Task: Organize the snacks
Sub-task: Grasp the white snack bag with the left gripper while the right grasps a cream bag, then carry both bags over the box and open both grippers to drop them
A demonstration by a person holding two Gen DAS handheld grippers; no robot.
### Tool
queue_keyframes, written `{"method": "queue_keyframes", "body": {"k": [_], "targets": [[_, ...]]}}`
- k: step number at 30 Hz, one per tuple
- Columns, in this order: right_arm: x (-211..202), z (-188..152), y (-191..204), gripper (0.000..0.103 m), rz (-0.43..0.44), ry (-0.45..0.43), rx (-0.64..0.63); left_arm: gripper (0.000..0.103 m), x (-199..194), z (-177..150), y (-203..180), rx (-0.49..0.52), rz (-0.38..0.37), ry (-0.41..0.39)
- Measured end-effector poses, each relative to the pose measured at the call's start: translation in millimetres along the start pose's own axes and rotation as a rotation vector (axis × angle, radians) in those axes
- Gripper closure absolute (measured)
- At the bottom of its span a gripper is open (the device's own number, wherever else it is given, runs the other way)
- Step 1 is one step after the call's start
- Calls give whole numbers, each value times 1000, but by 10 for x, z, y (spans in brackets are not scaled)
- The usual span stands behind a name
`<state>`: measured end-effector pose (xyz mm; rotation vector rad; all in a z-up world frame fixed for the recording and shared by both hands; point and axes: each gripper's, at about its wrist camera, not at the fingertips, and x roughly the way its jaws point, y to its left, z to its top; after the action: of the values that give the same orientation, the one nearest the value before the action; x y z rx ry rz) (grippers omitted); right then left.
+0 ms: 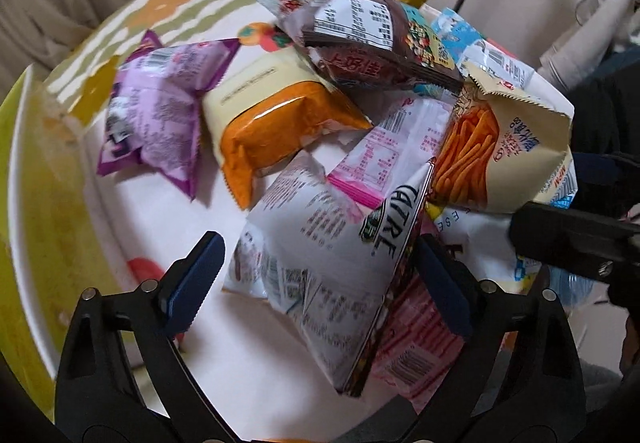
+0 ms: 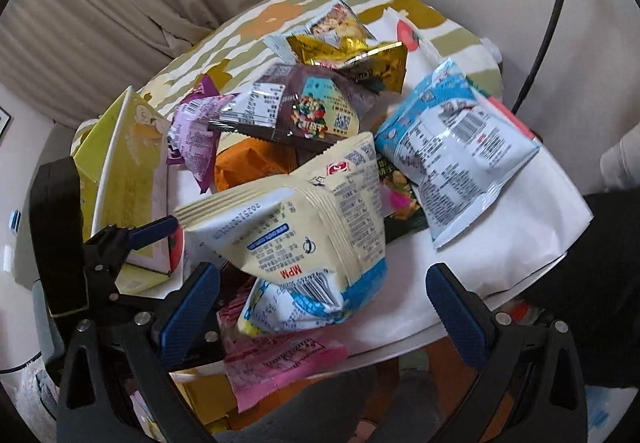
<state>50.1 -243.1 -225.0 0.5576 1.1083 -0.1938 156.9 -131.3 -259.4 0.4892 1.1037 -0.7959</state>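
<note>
Overhead, both grippers' fingers gape wide, empty, above the snack pile

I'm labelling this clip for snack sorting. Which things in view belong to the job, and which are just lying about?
Job:
purple packet
orange packet
brown packet
blue-white packet
gold packet
yellow-green box

Lying about:
curtain
black cable
</note>
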Motion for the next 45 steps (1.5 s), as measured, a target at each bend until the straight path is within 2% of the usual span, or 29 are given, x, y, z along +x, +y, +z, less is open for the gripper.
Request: {"method": "queue_keyframes", "body": {"k": [3, 6, 8, 13, 18, 22, 25, 30, 37, 40, 45], "targets": [[101, 16, -18, 0, 10, 13, 39, 26, 105, 56, 10, 20, -25, 17], [155, 38, -41, 0, 19, 20, 67, 35, 122, 65, 18, 29, -39, 16], [182, 49, -43, 1, 19, 24, 75, 38, 144, 77, 44, 39, -44, 17], [294, 98, -26, 4, 21, 39, 76, 41, 123, 79, 78, 49, -55, 23], [350, 123, 3, 13, 22, 49, 65, 43, 48, 35, 102, 39, -46, 21], [319, 111, -29, 31, 42, 46, 62, 43, -83, 8, 133, -7, -26, 8], [229, 109, -39, 38, 41, 23, 38, 43, -197, -17, 148, -46, -4, -10], [7, 124, -37, 41, 65, -14, -18, 43, -487, -78, 85, -102, 44, -70], [-413, 176, 64, 42, 100, -62, -142, 44, -1146, -147, 77, -237, 102, -196], [-616, 244, 224, 42, 123, -98, -226, 44, -1484, -176, 126, -297, 141, -259], [-832, 393, 671, 42, 180, -140, -388, 43, -1992, -285, 420, -385, 245, -345]]}}
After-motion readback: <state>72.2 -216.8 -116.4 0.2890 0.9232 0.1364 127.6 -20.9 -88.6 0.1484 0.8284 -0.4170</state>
